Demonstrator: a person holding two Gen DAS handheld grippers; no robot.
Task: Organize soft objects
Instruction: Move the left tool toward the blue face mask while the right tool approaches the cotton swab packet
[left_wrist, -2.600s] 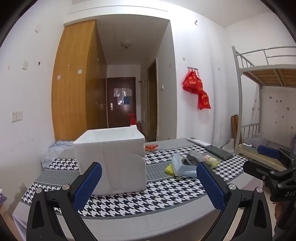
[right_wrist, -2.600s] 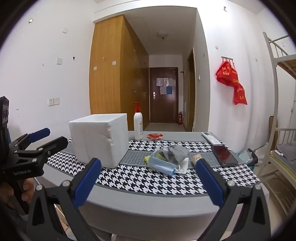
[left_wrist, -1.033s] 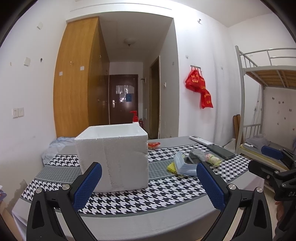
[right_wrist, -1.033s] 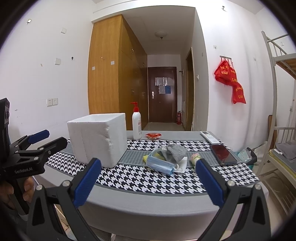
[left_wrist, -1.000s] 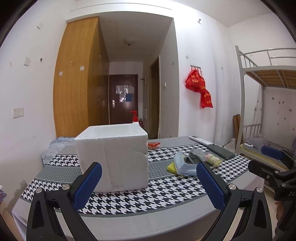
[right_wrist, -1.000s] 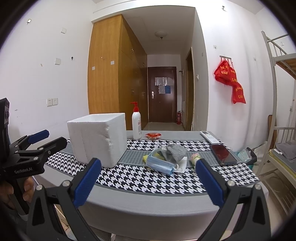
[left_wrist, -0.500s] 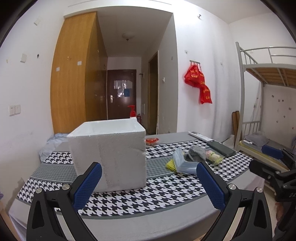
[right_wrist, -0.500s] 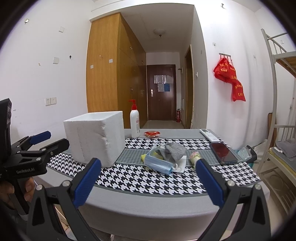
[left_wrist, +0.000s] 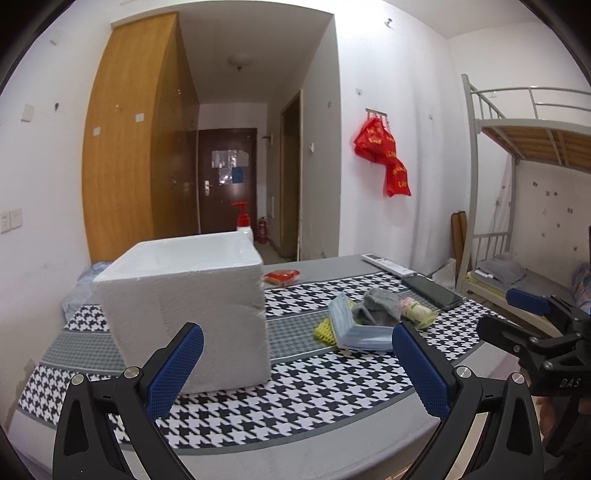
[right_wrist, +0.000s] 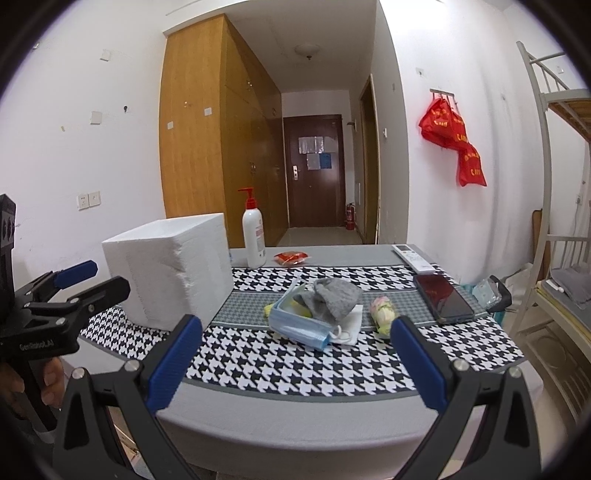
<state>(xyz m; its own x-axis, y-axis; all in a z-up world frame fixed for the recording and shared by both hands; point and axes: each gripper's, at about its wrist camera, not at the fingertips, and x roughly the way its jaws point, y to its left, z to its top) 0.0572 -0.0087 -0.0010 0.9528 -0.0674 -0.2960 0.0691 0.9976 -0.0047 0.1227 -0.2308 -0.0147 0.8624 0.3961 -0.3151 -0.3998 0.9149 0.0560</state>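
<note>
A white foam box (left_wrist: 184, 314) (right_wrist: 170, 269), open at the top, stands on the left of the houndstooth table. Right of it lies a pile of soft things: blue face masks (right_wrist: 299, 328) (left_wrist: 354, 328), a grey sock (right_wrist: 332, 295) (left_wrist: 376, 306), a yellow sponge (left_wrist: 323, 328) and a small pastel roll (right_wrist: 384, 314) (left_wrist: 415, 310). My left gripper (left_wrist: 295, 362) is open and empty, near the table's front edge before the box. My right gripper (right_wrist: 295, 354) is open and empty, before the pile.
A white pump bottle (right_wrist: 253, 240) stands behind the box. A red packet (right_wrist: 291, 256), a white remote (right_wrist: 412, 256) and a black phone (right_wrist: 443, 299) lie at the back and right. A bunk bed (left_wrist: 524, 206) stands at the right.
Both grippers have moved a little nearer to the table and slightly higher; the box and pile look larger. Nothing on the table has moved.
</note>
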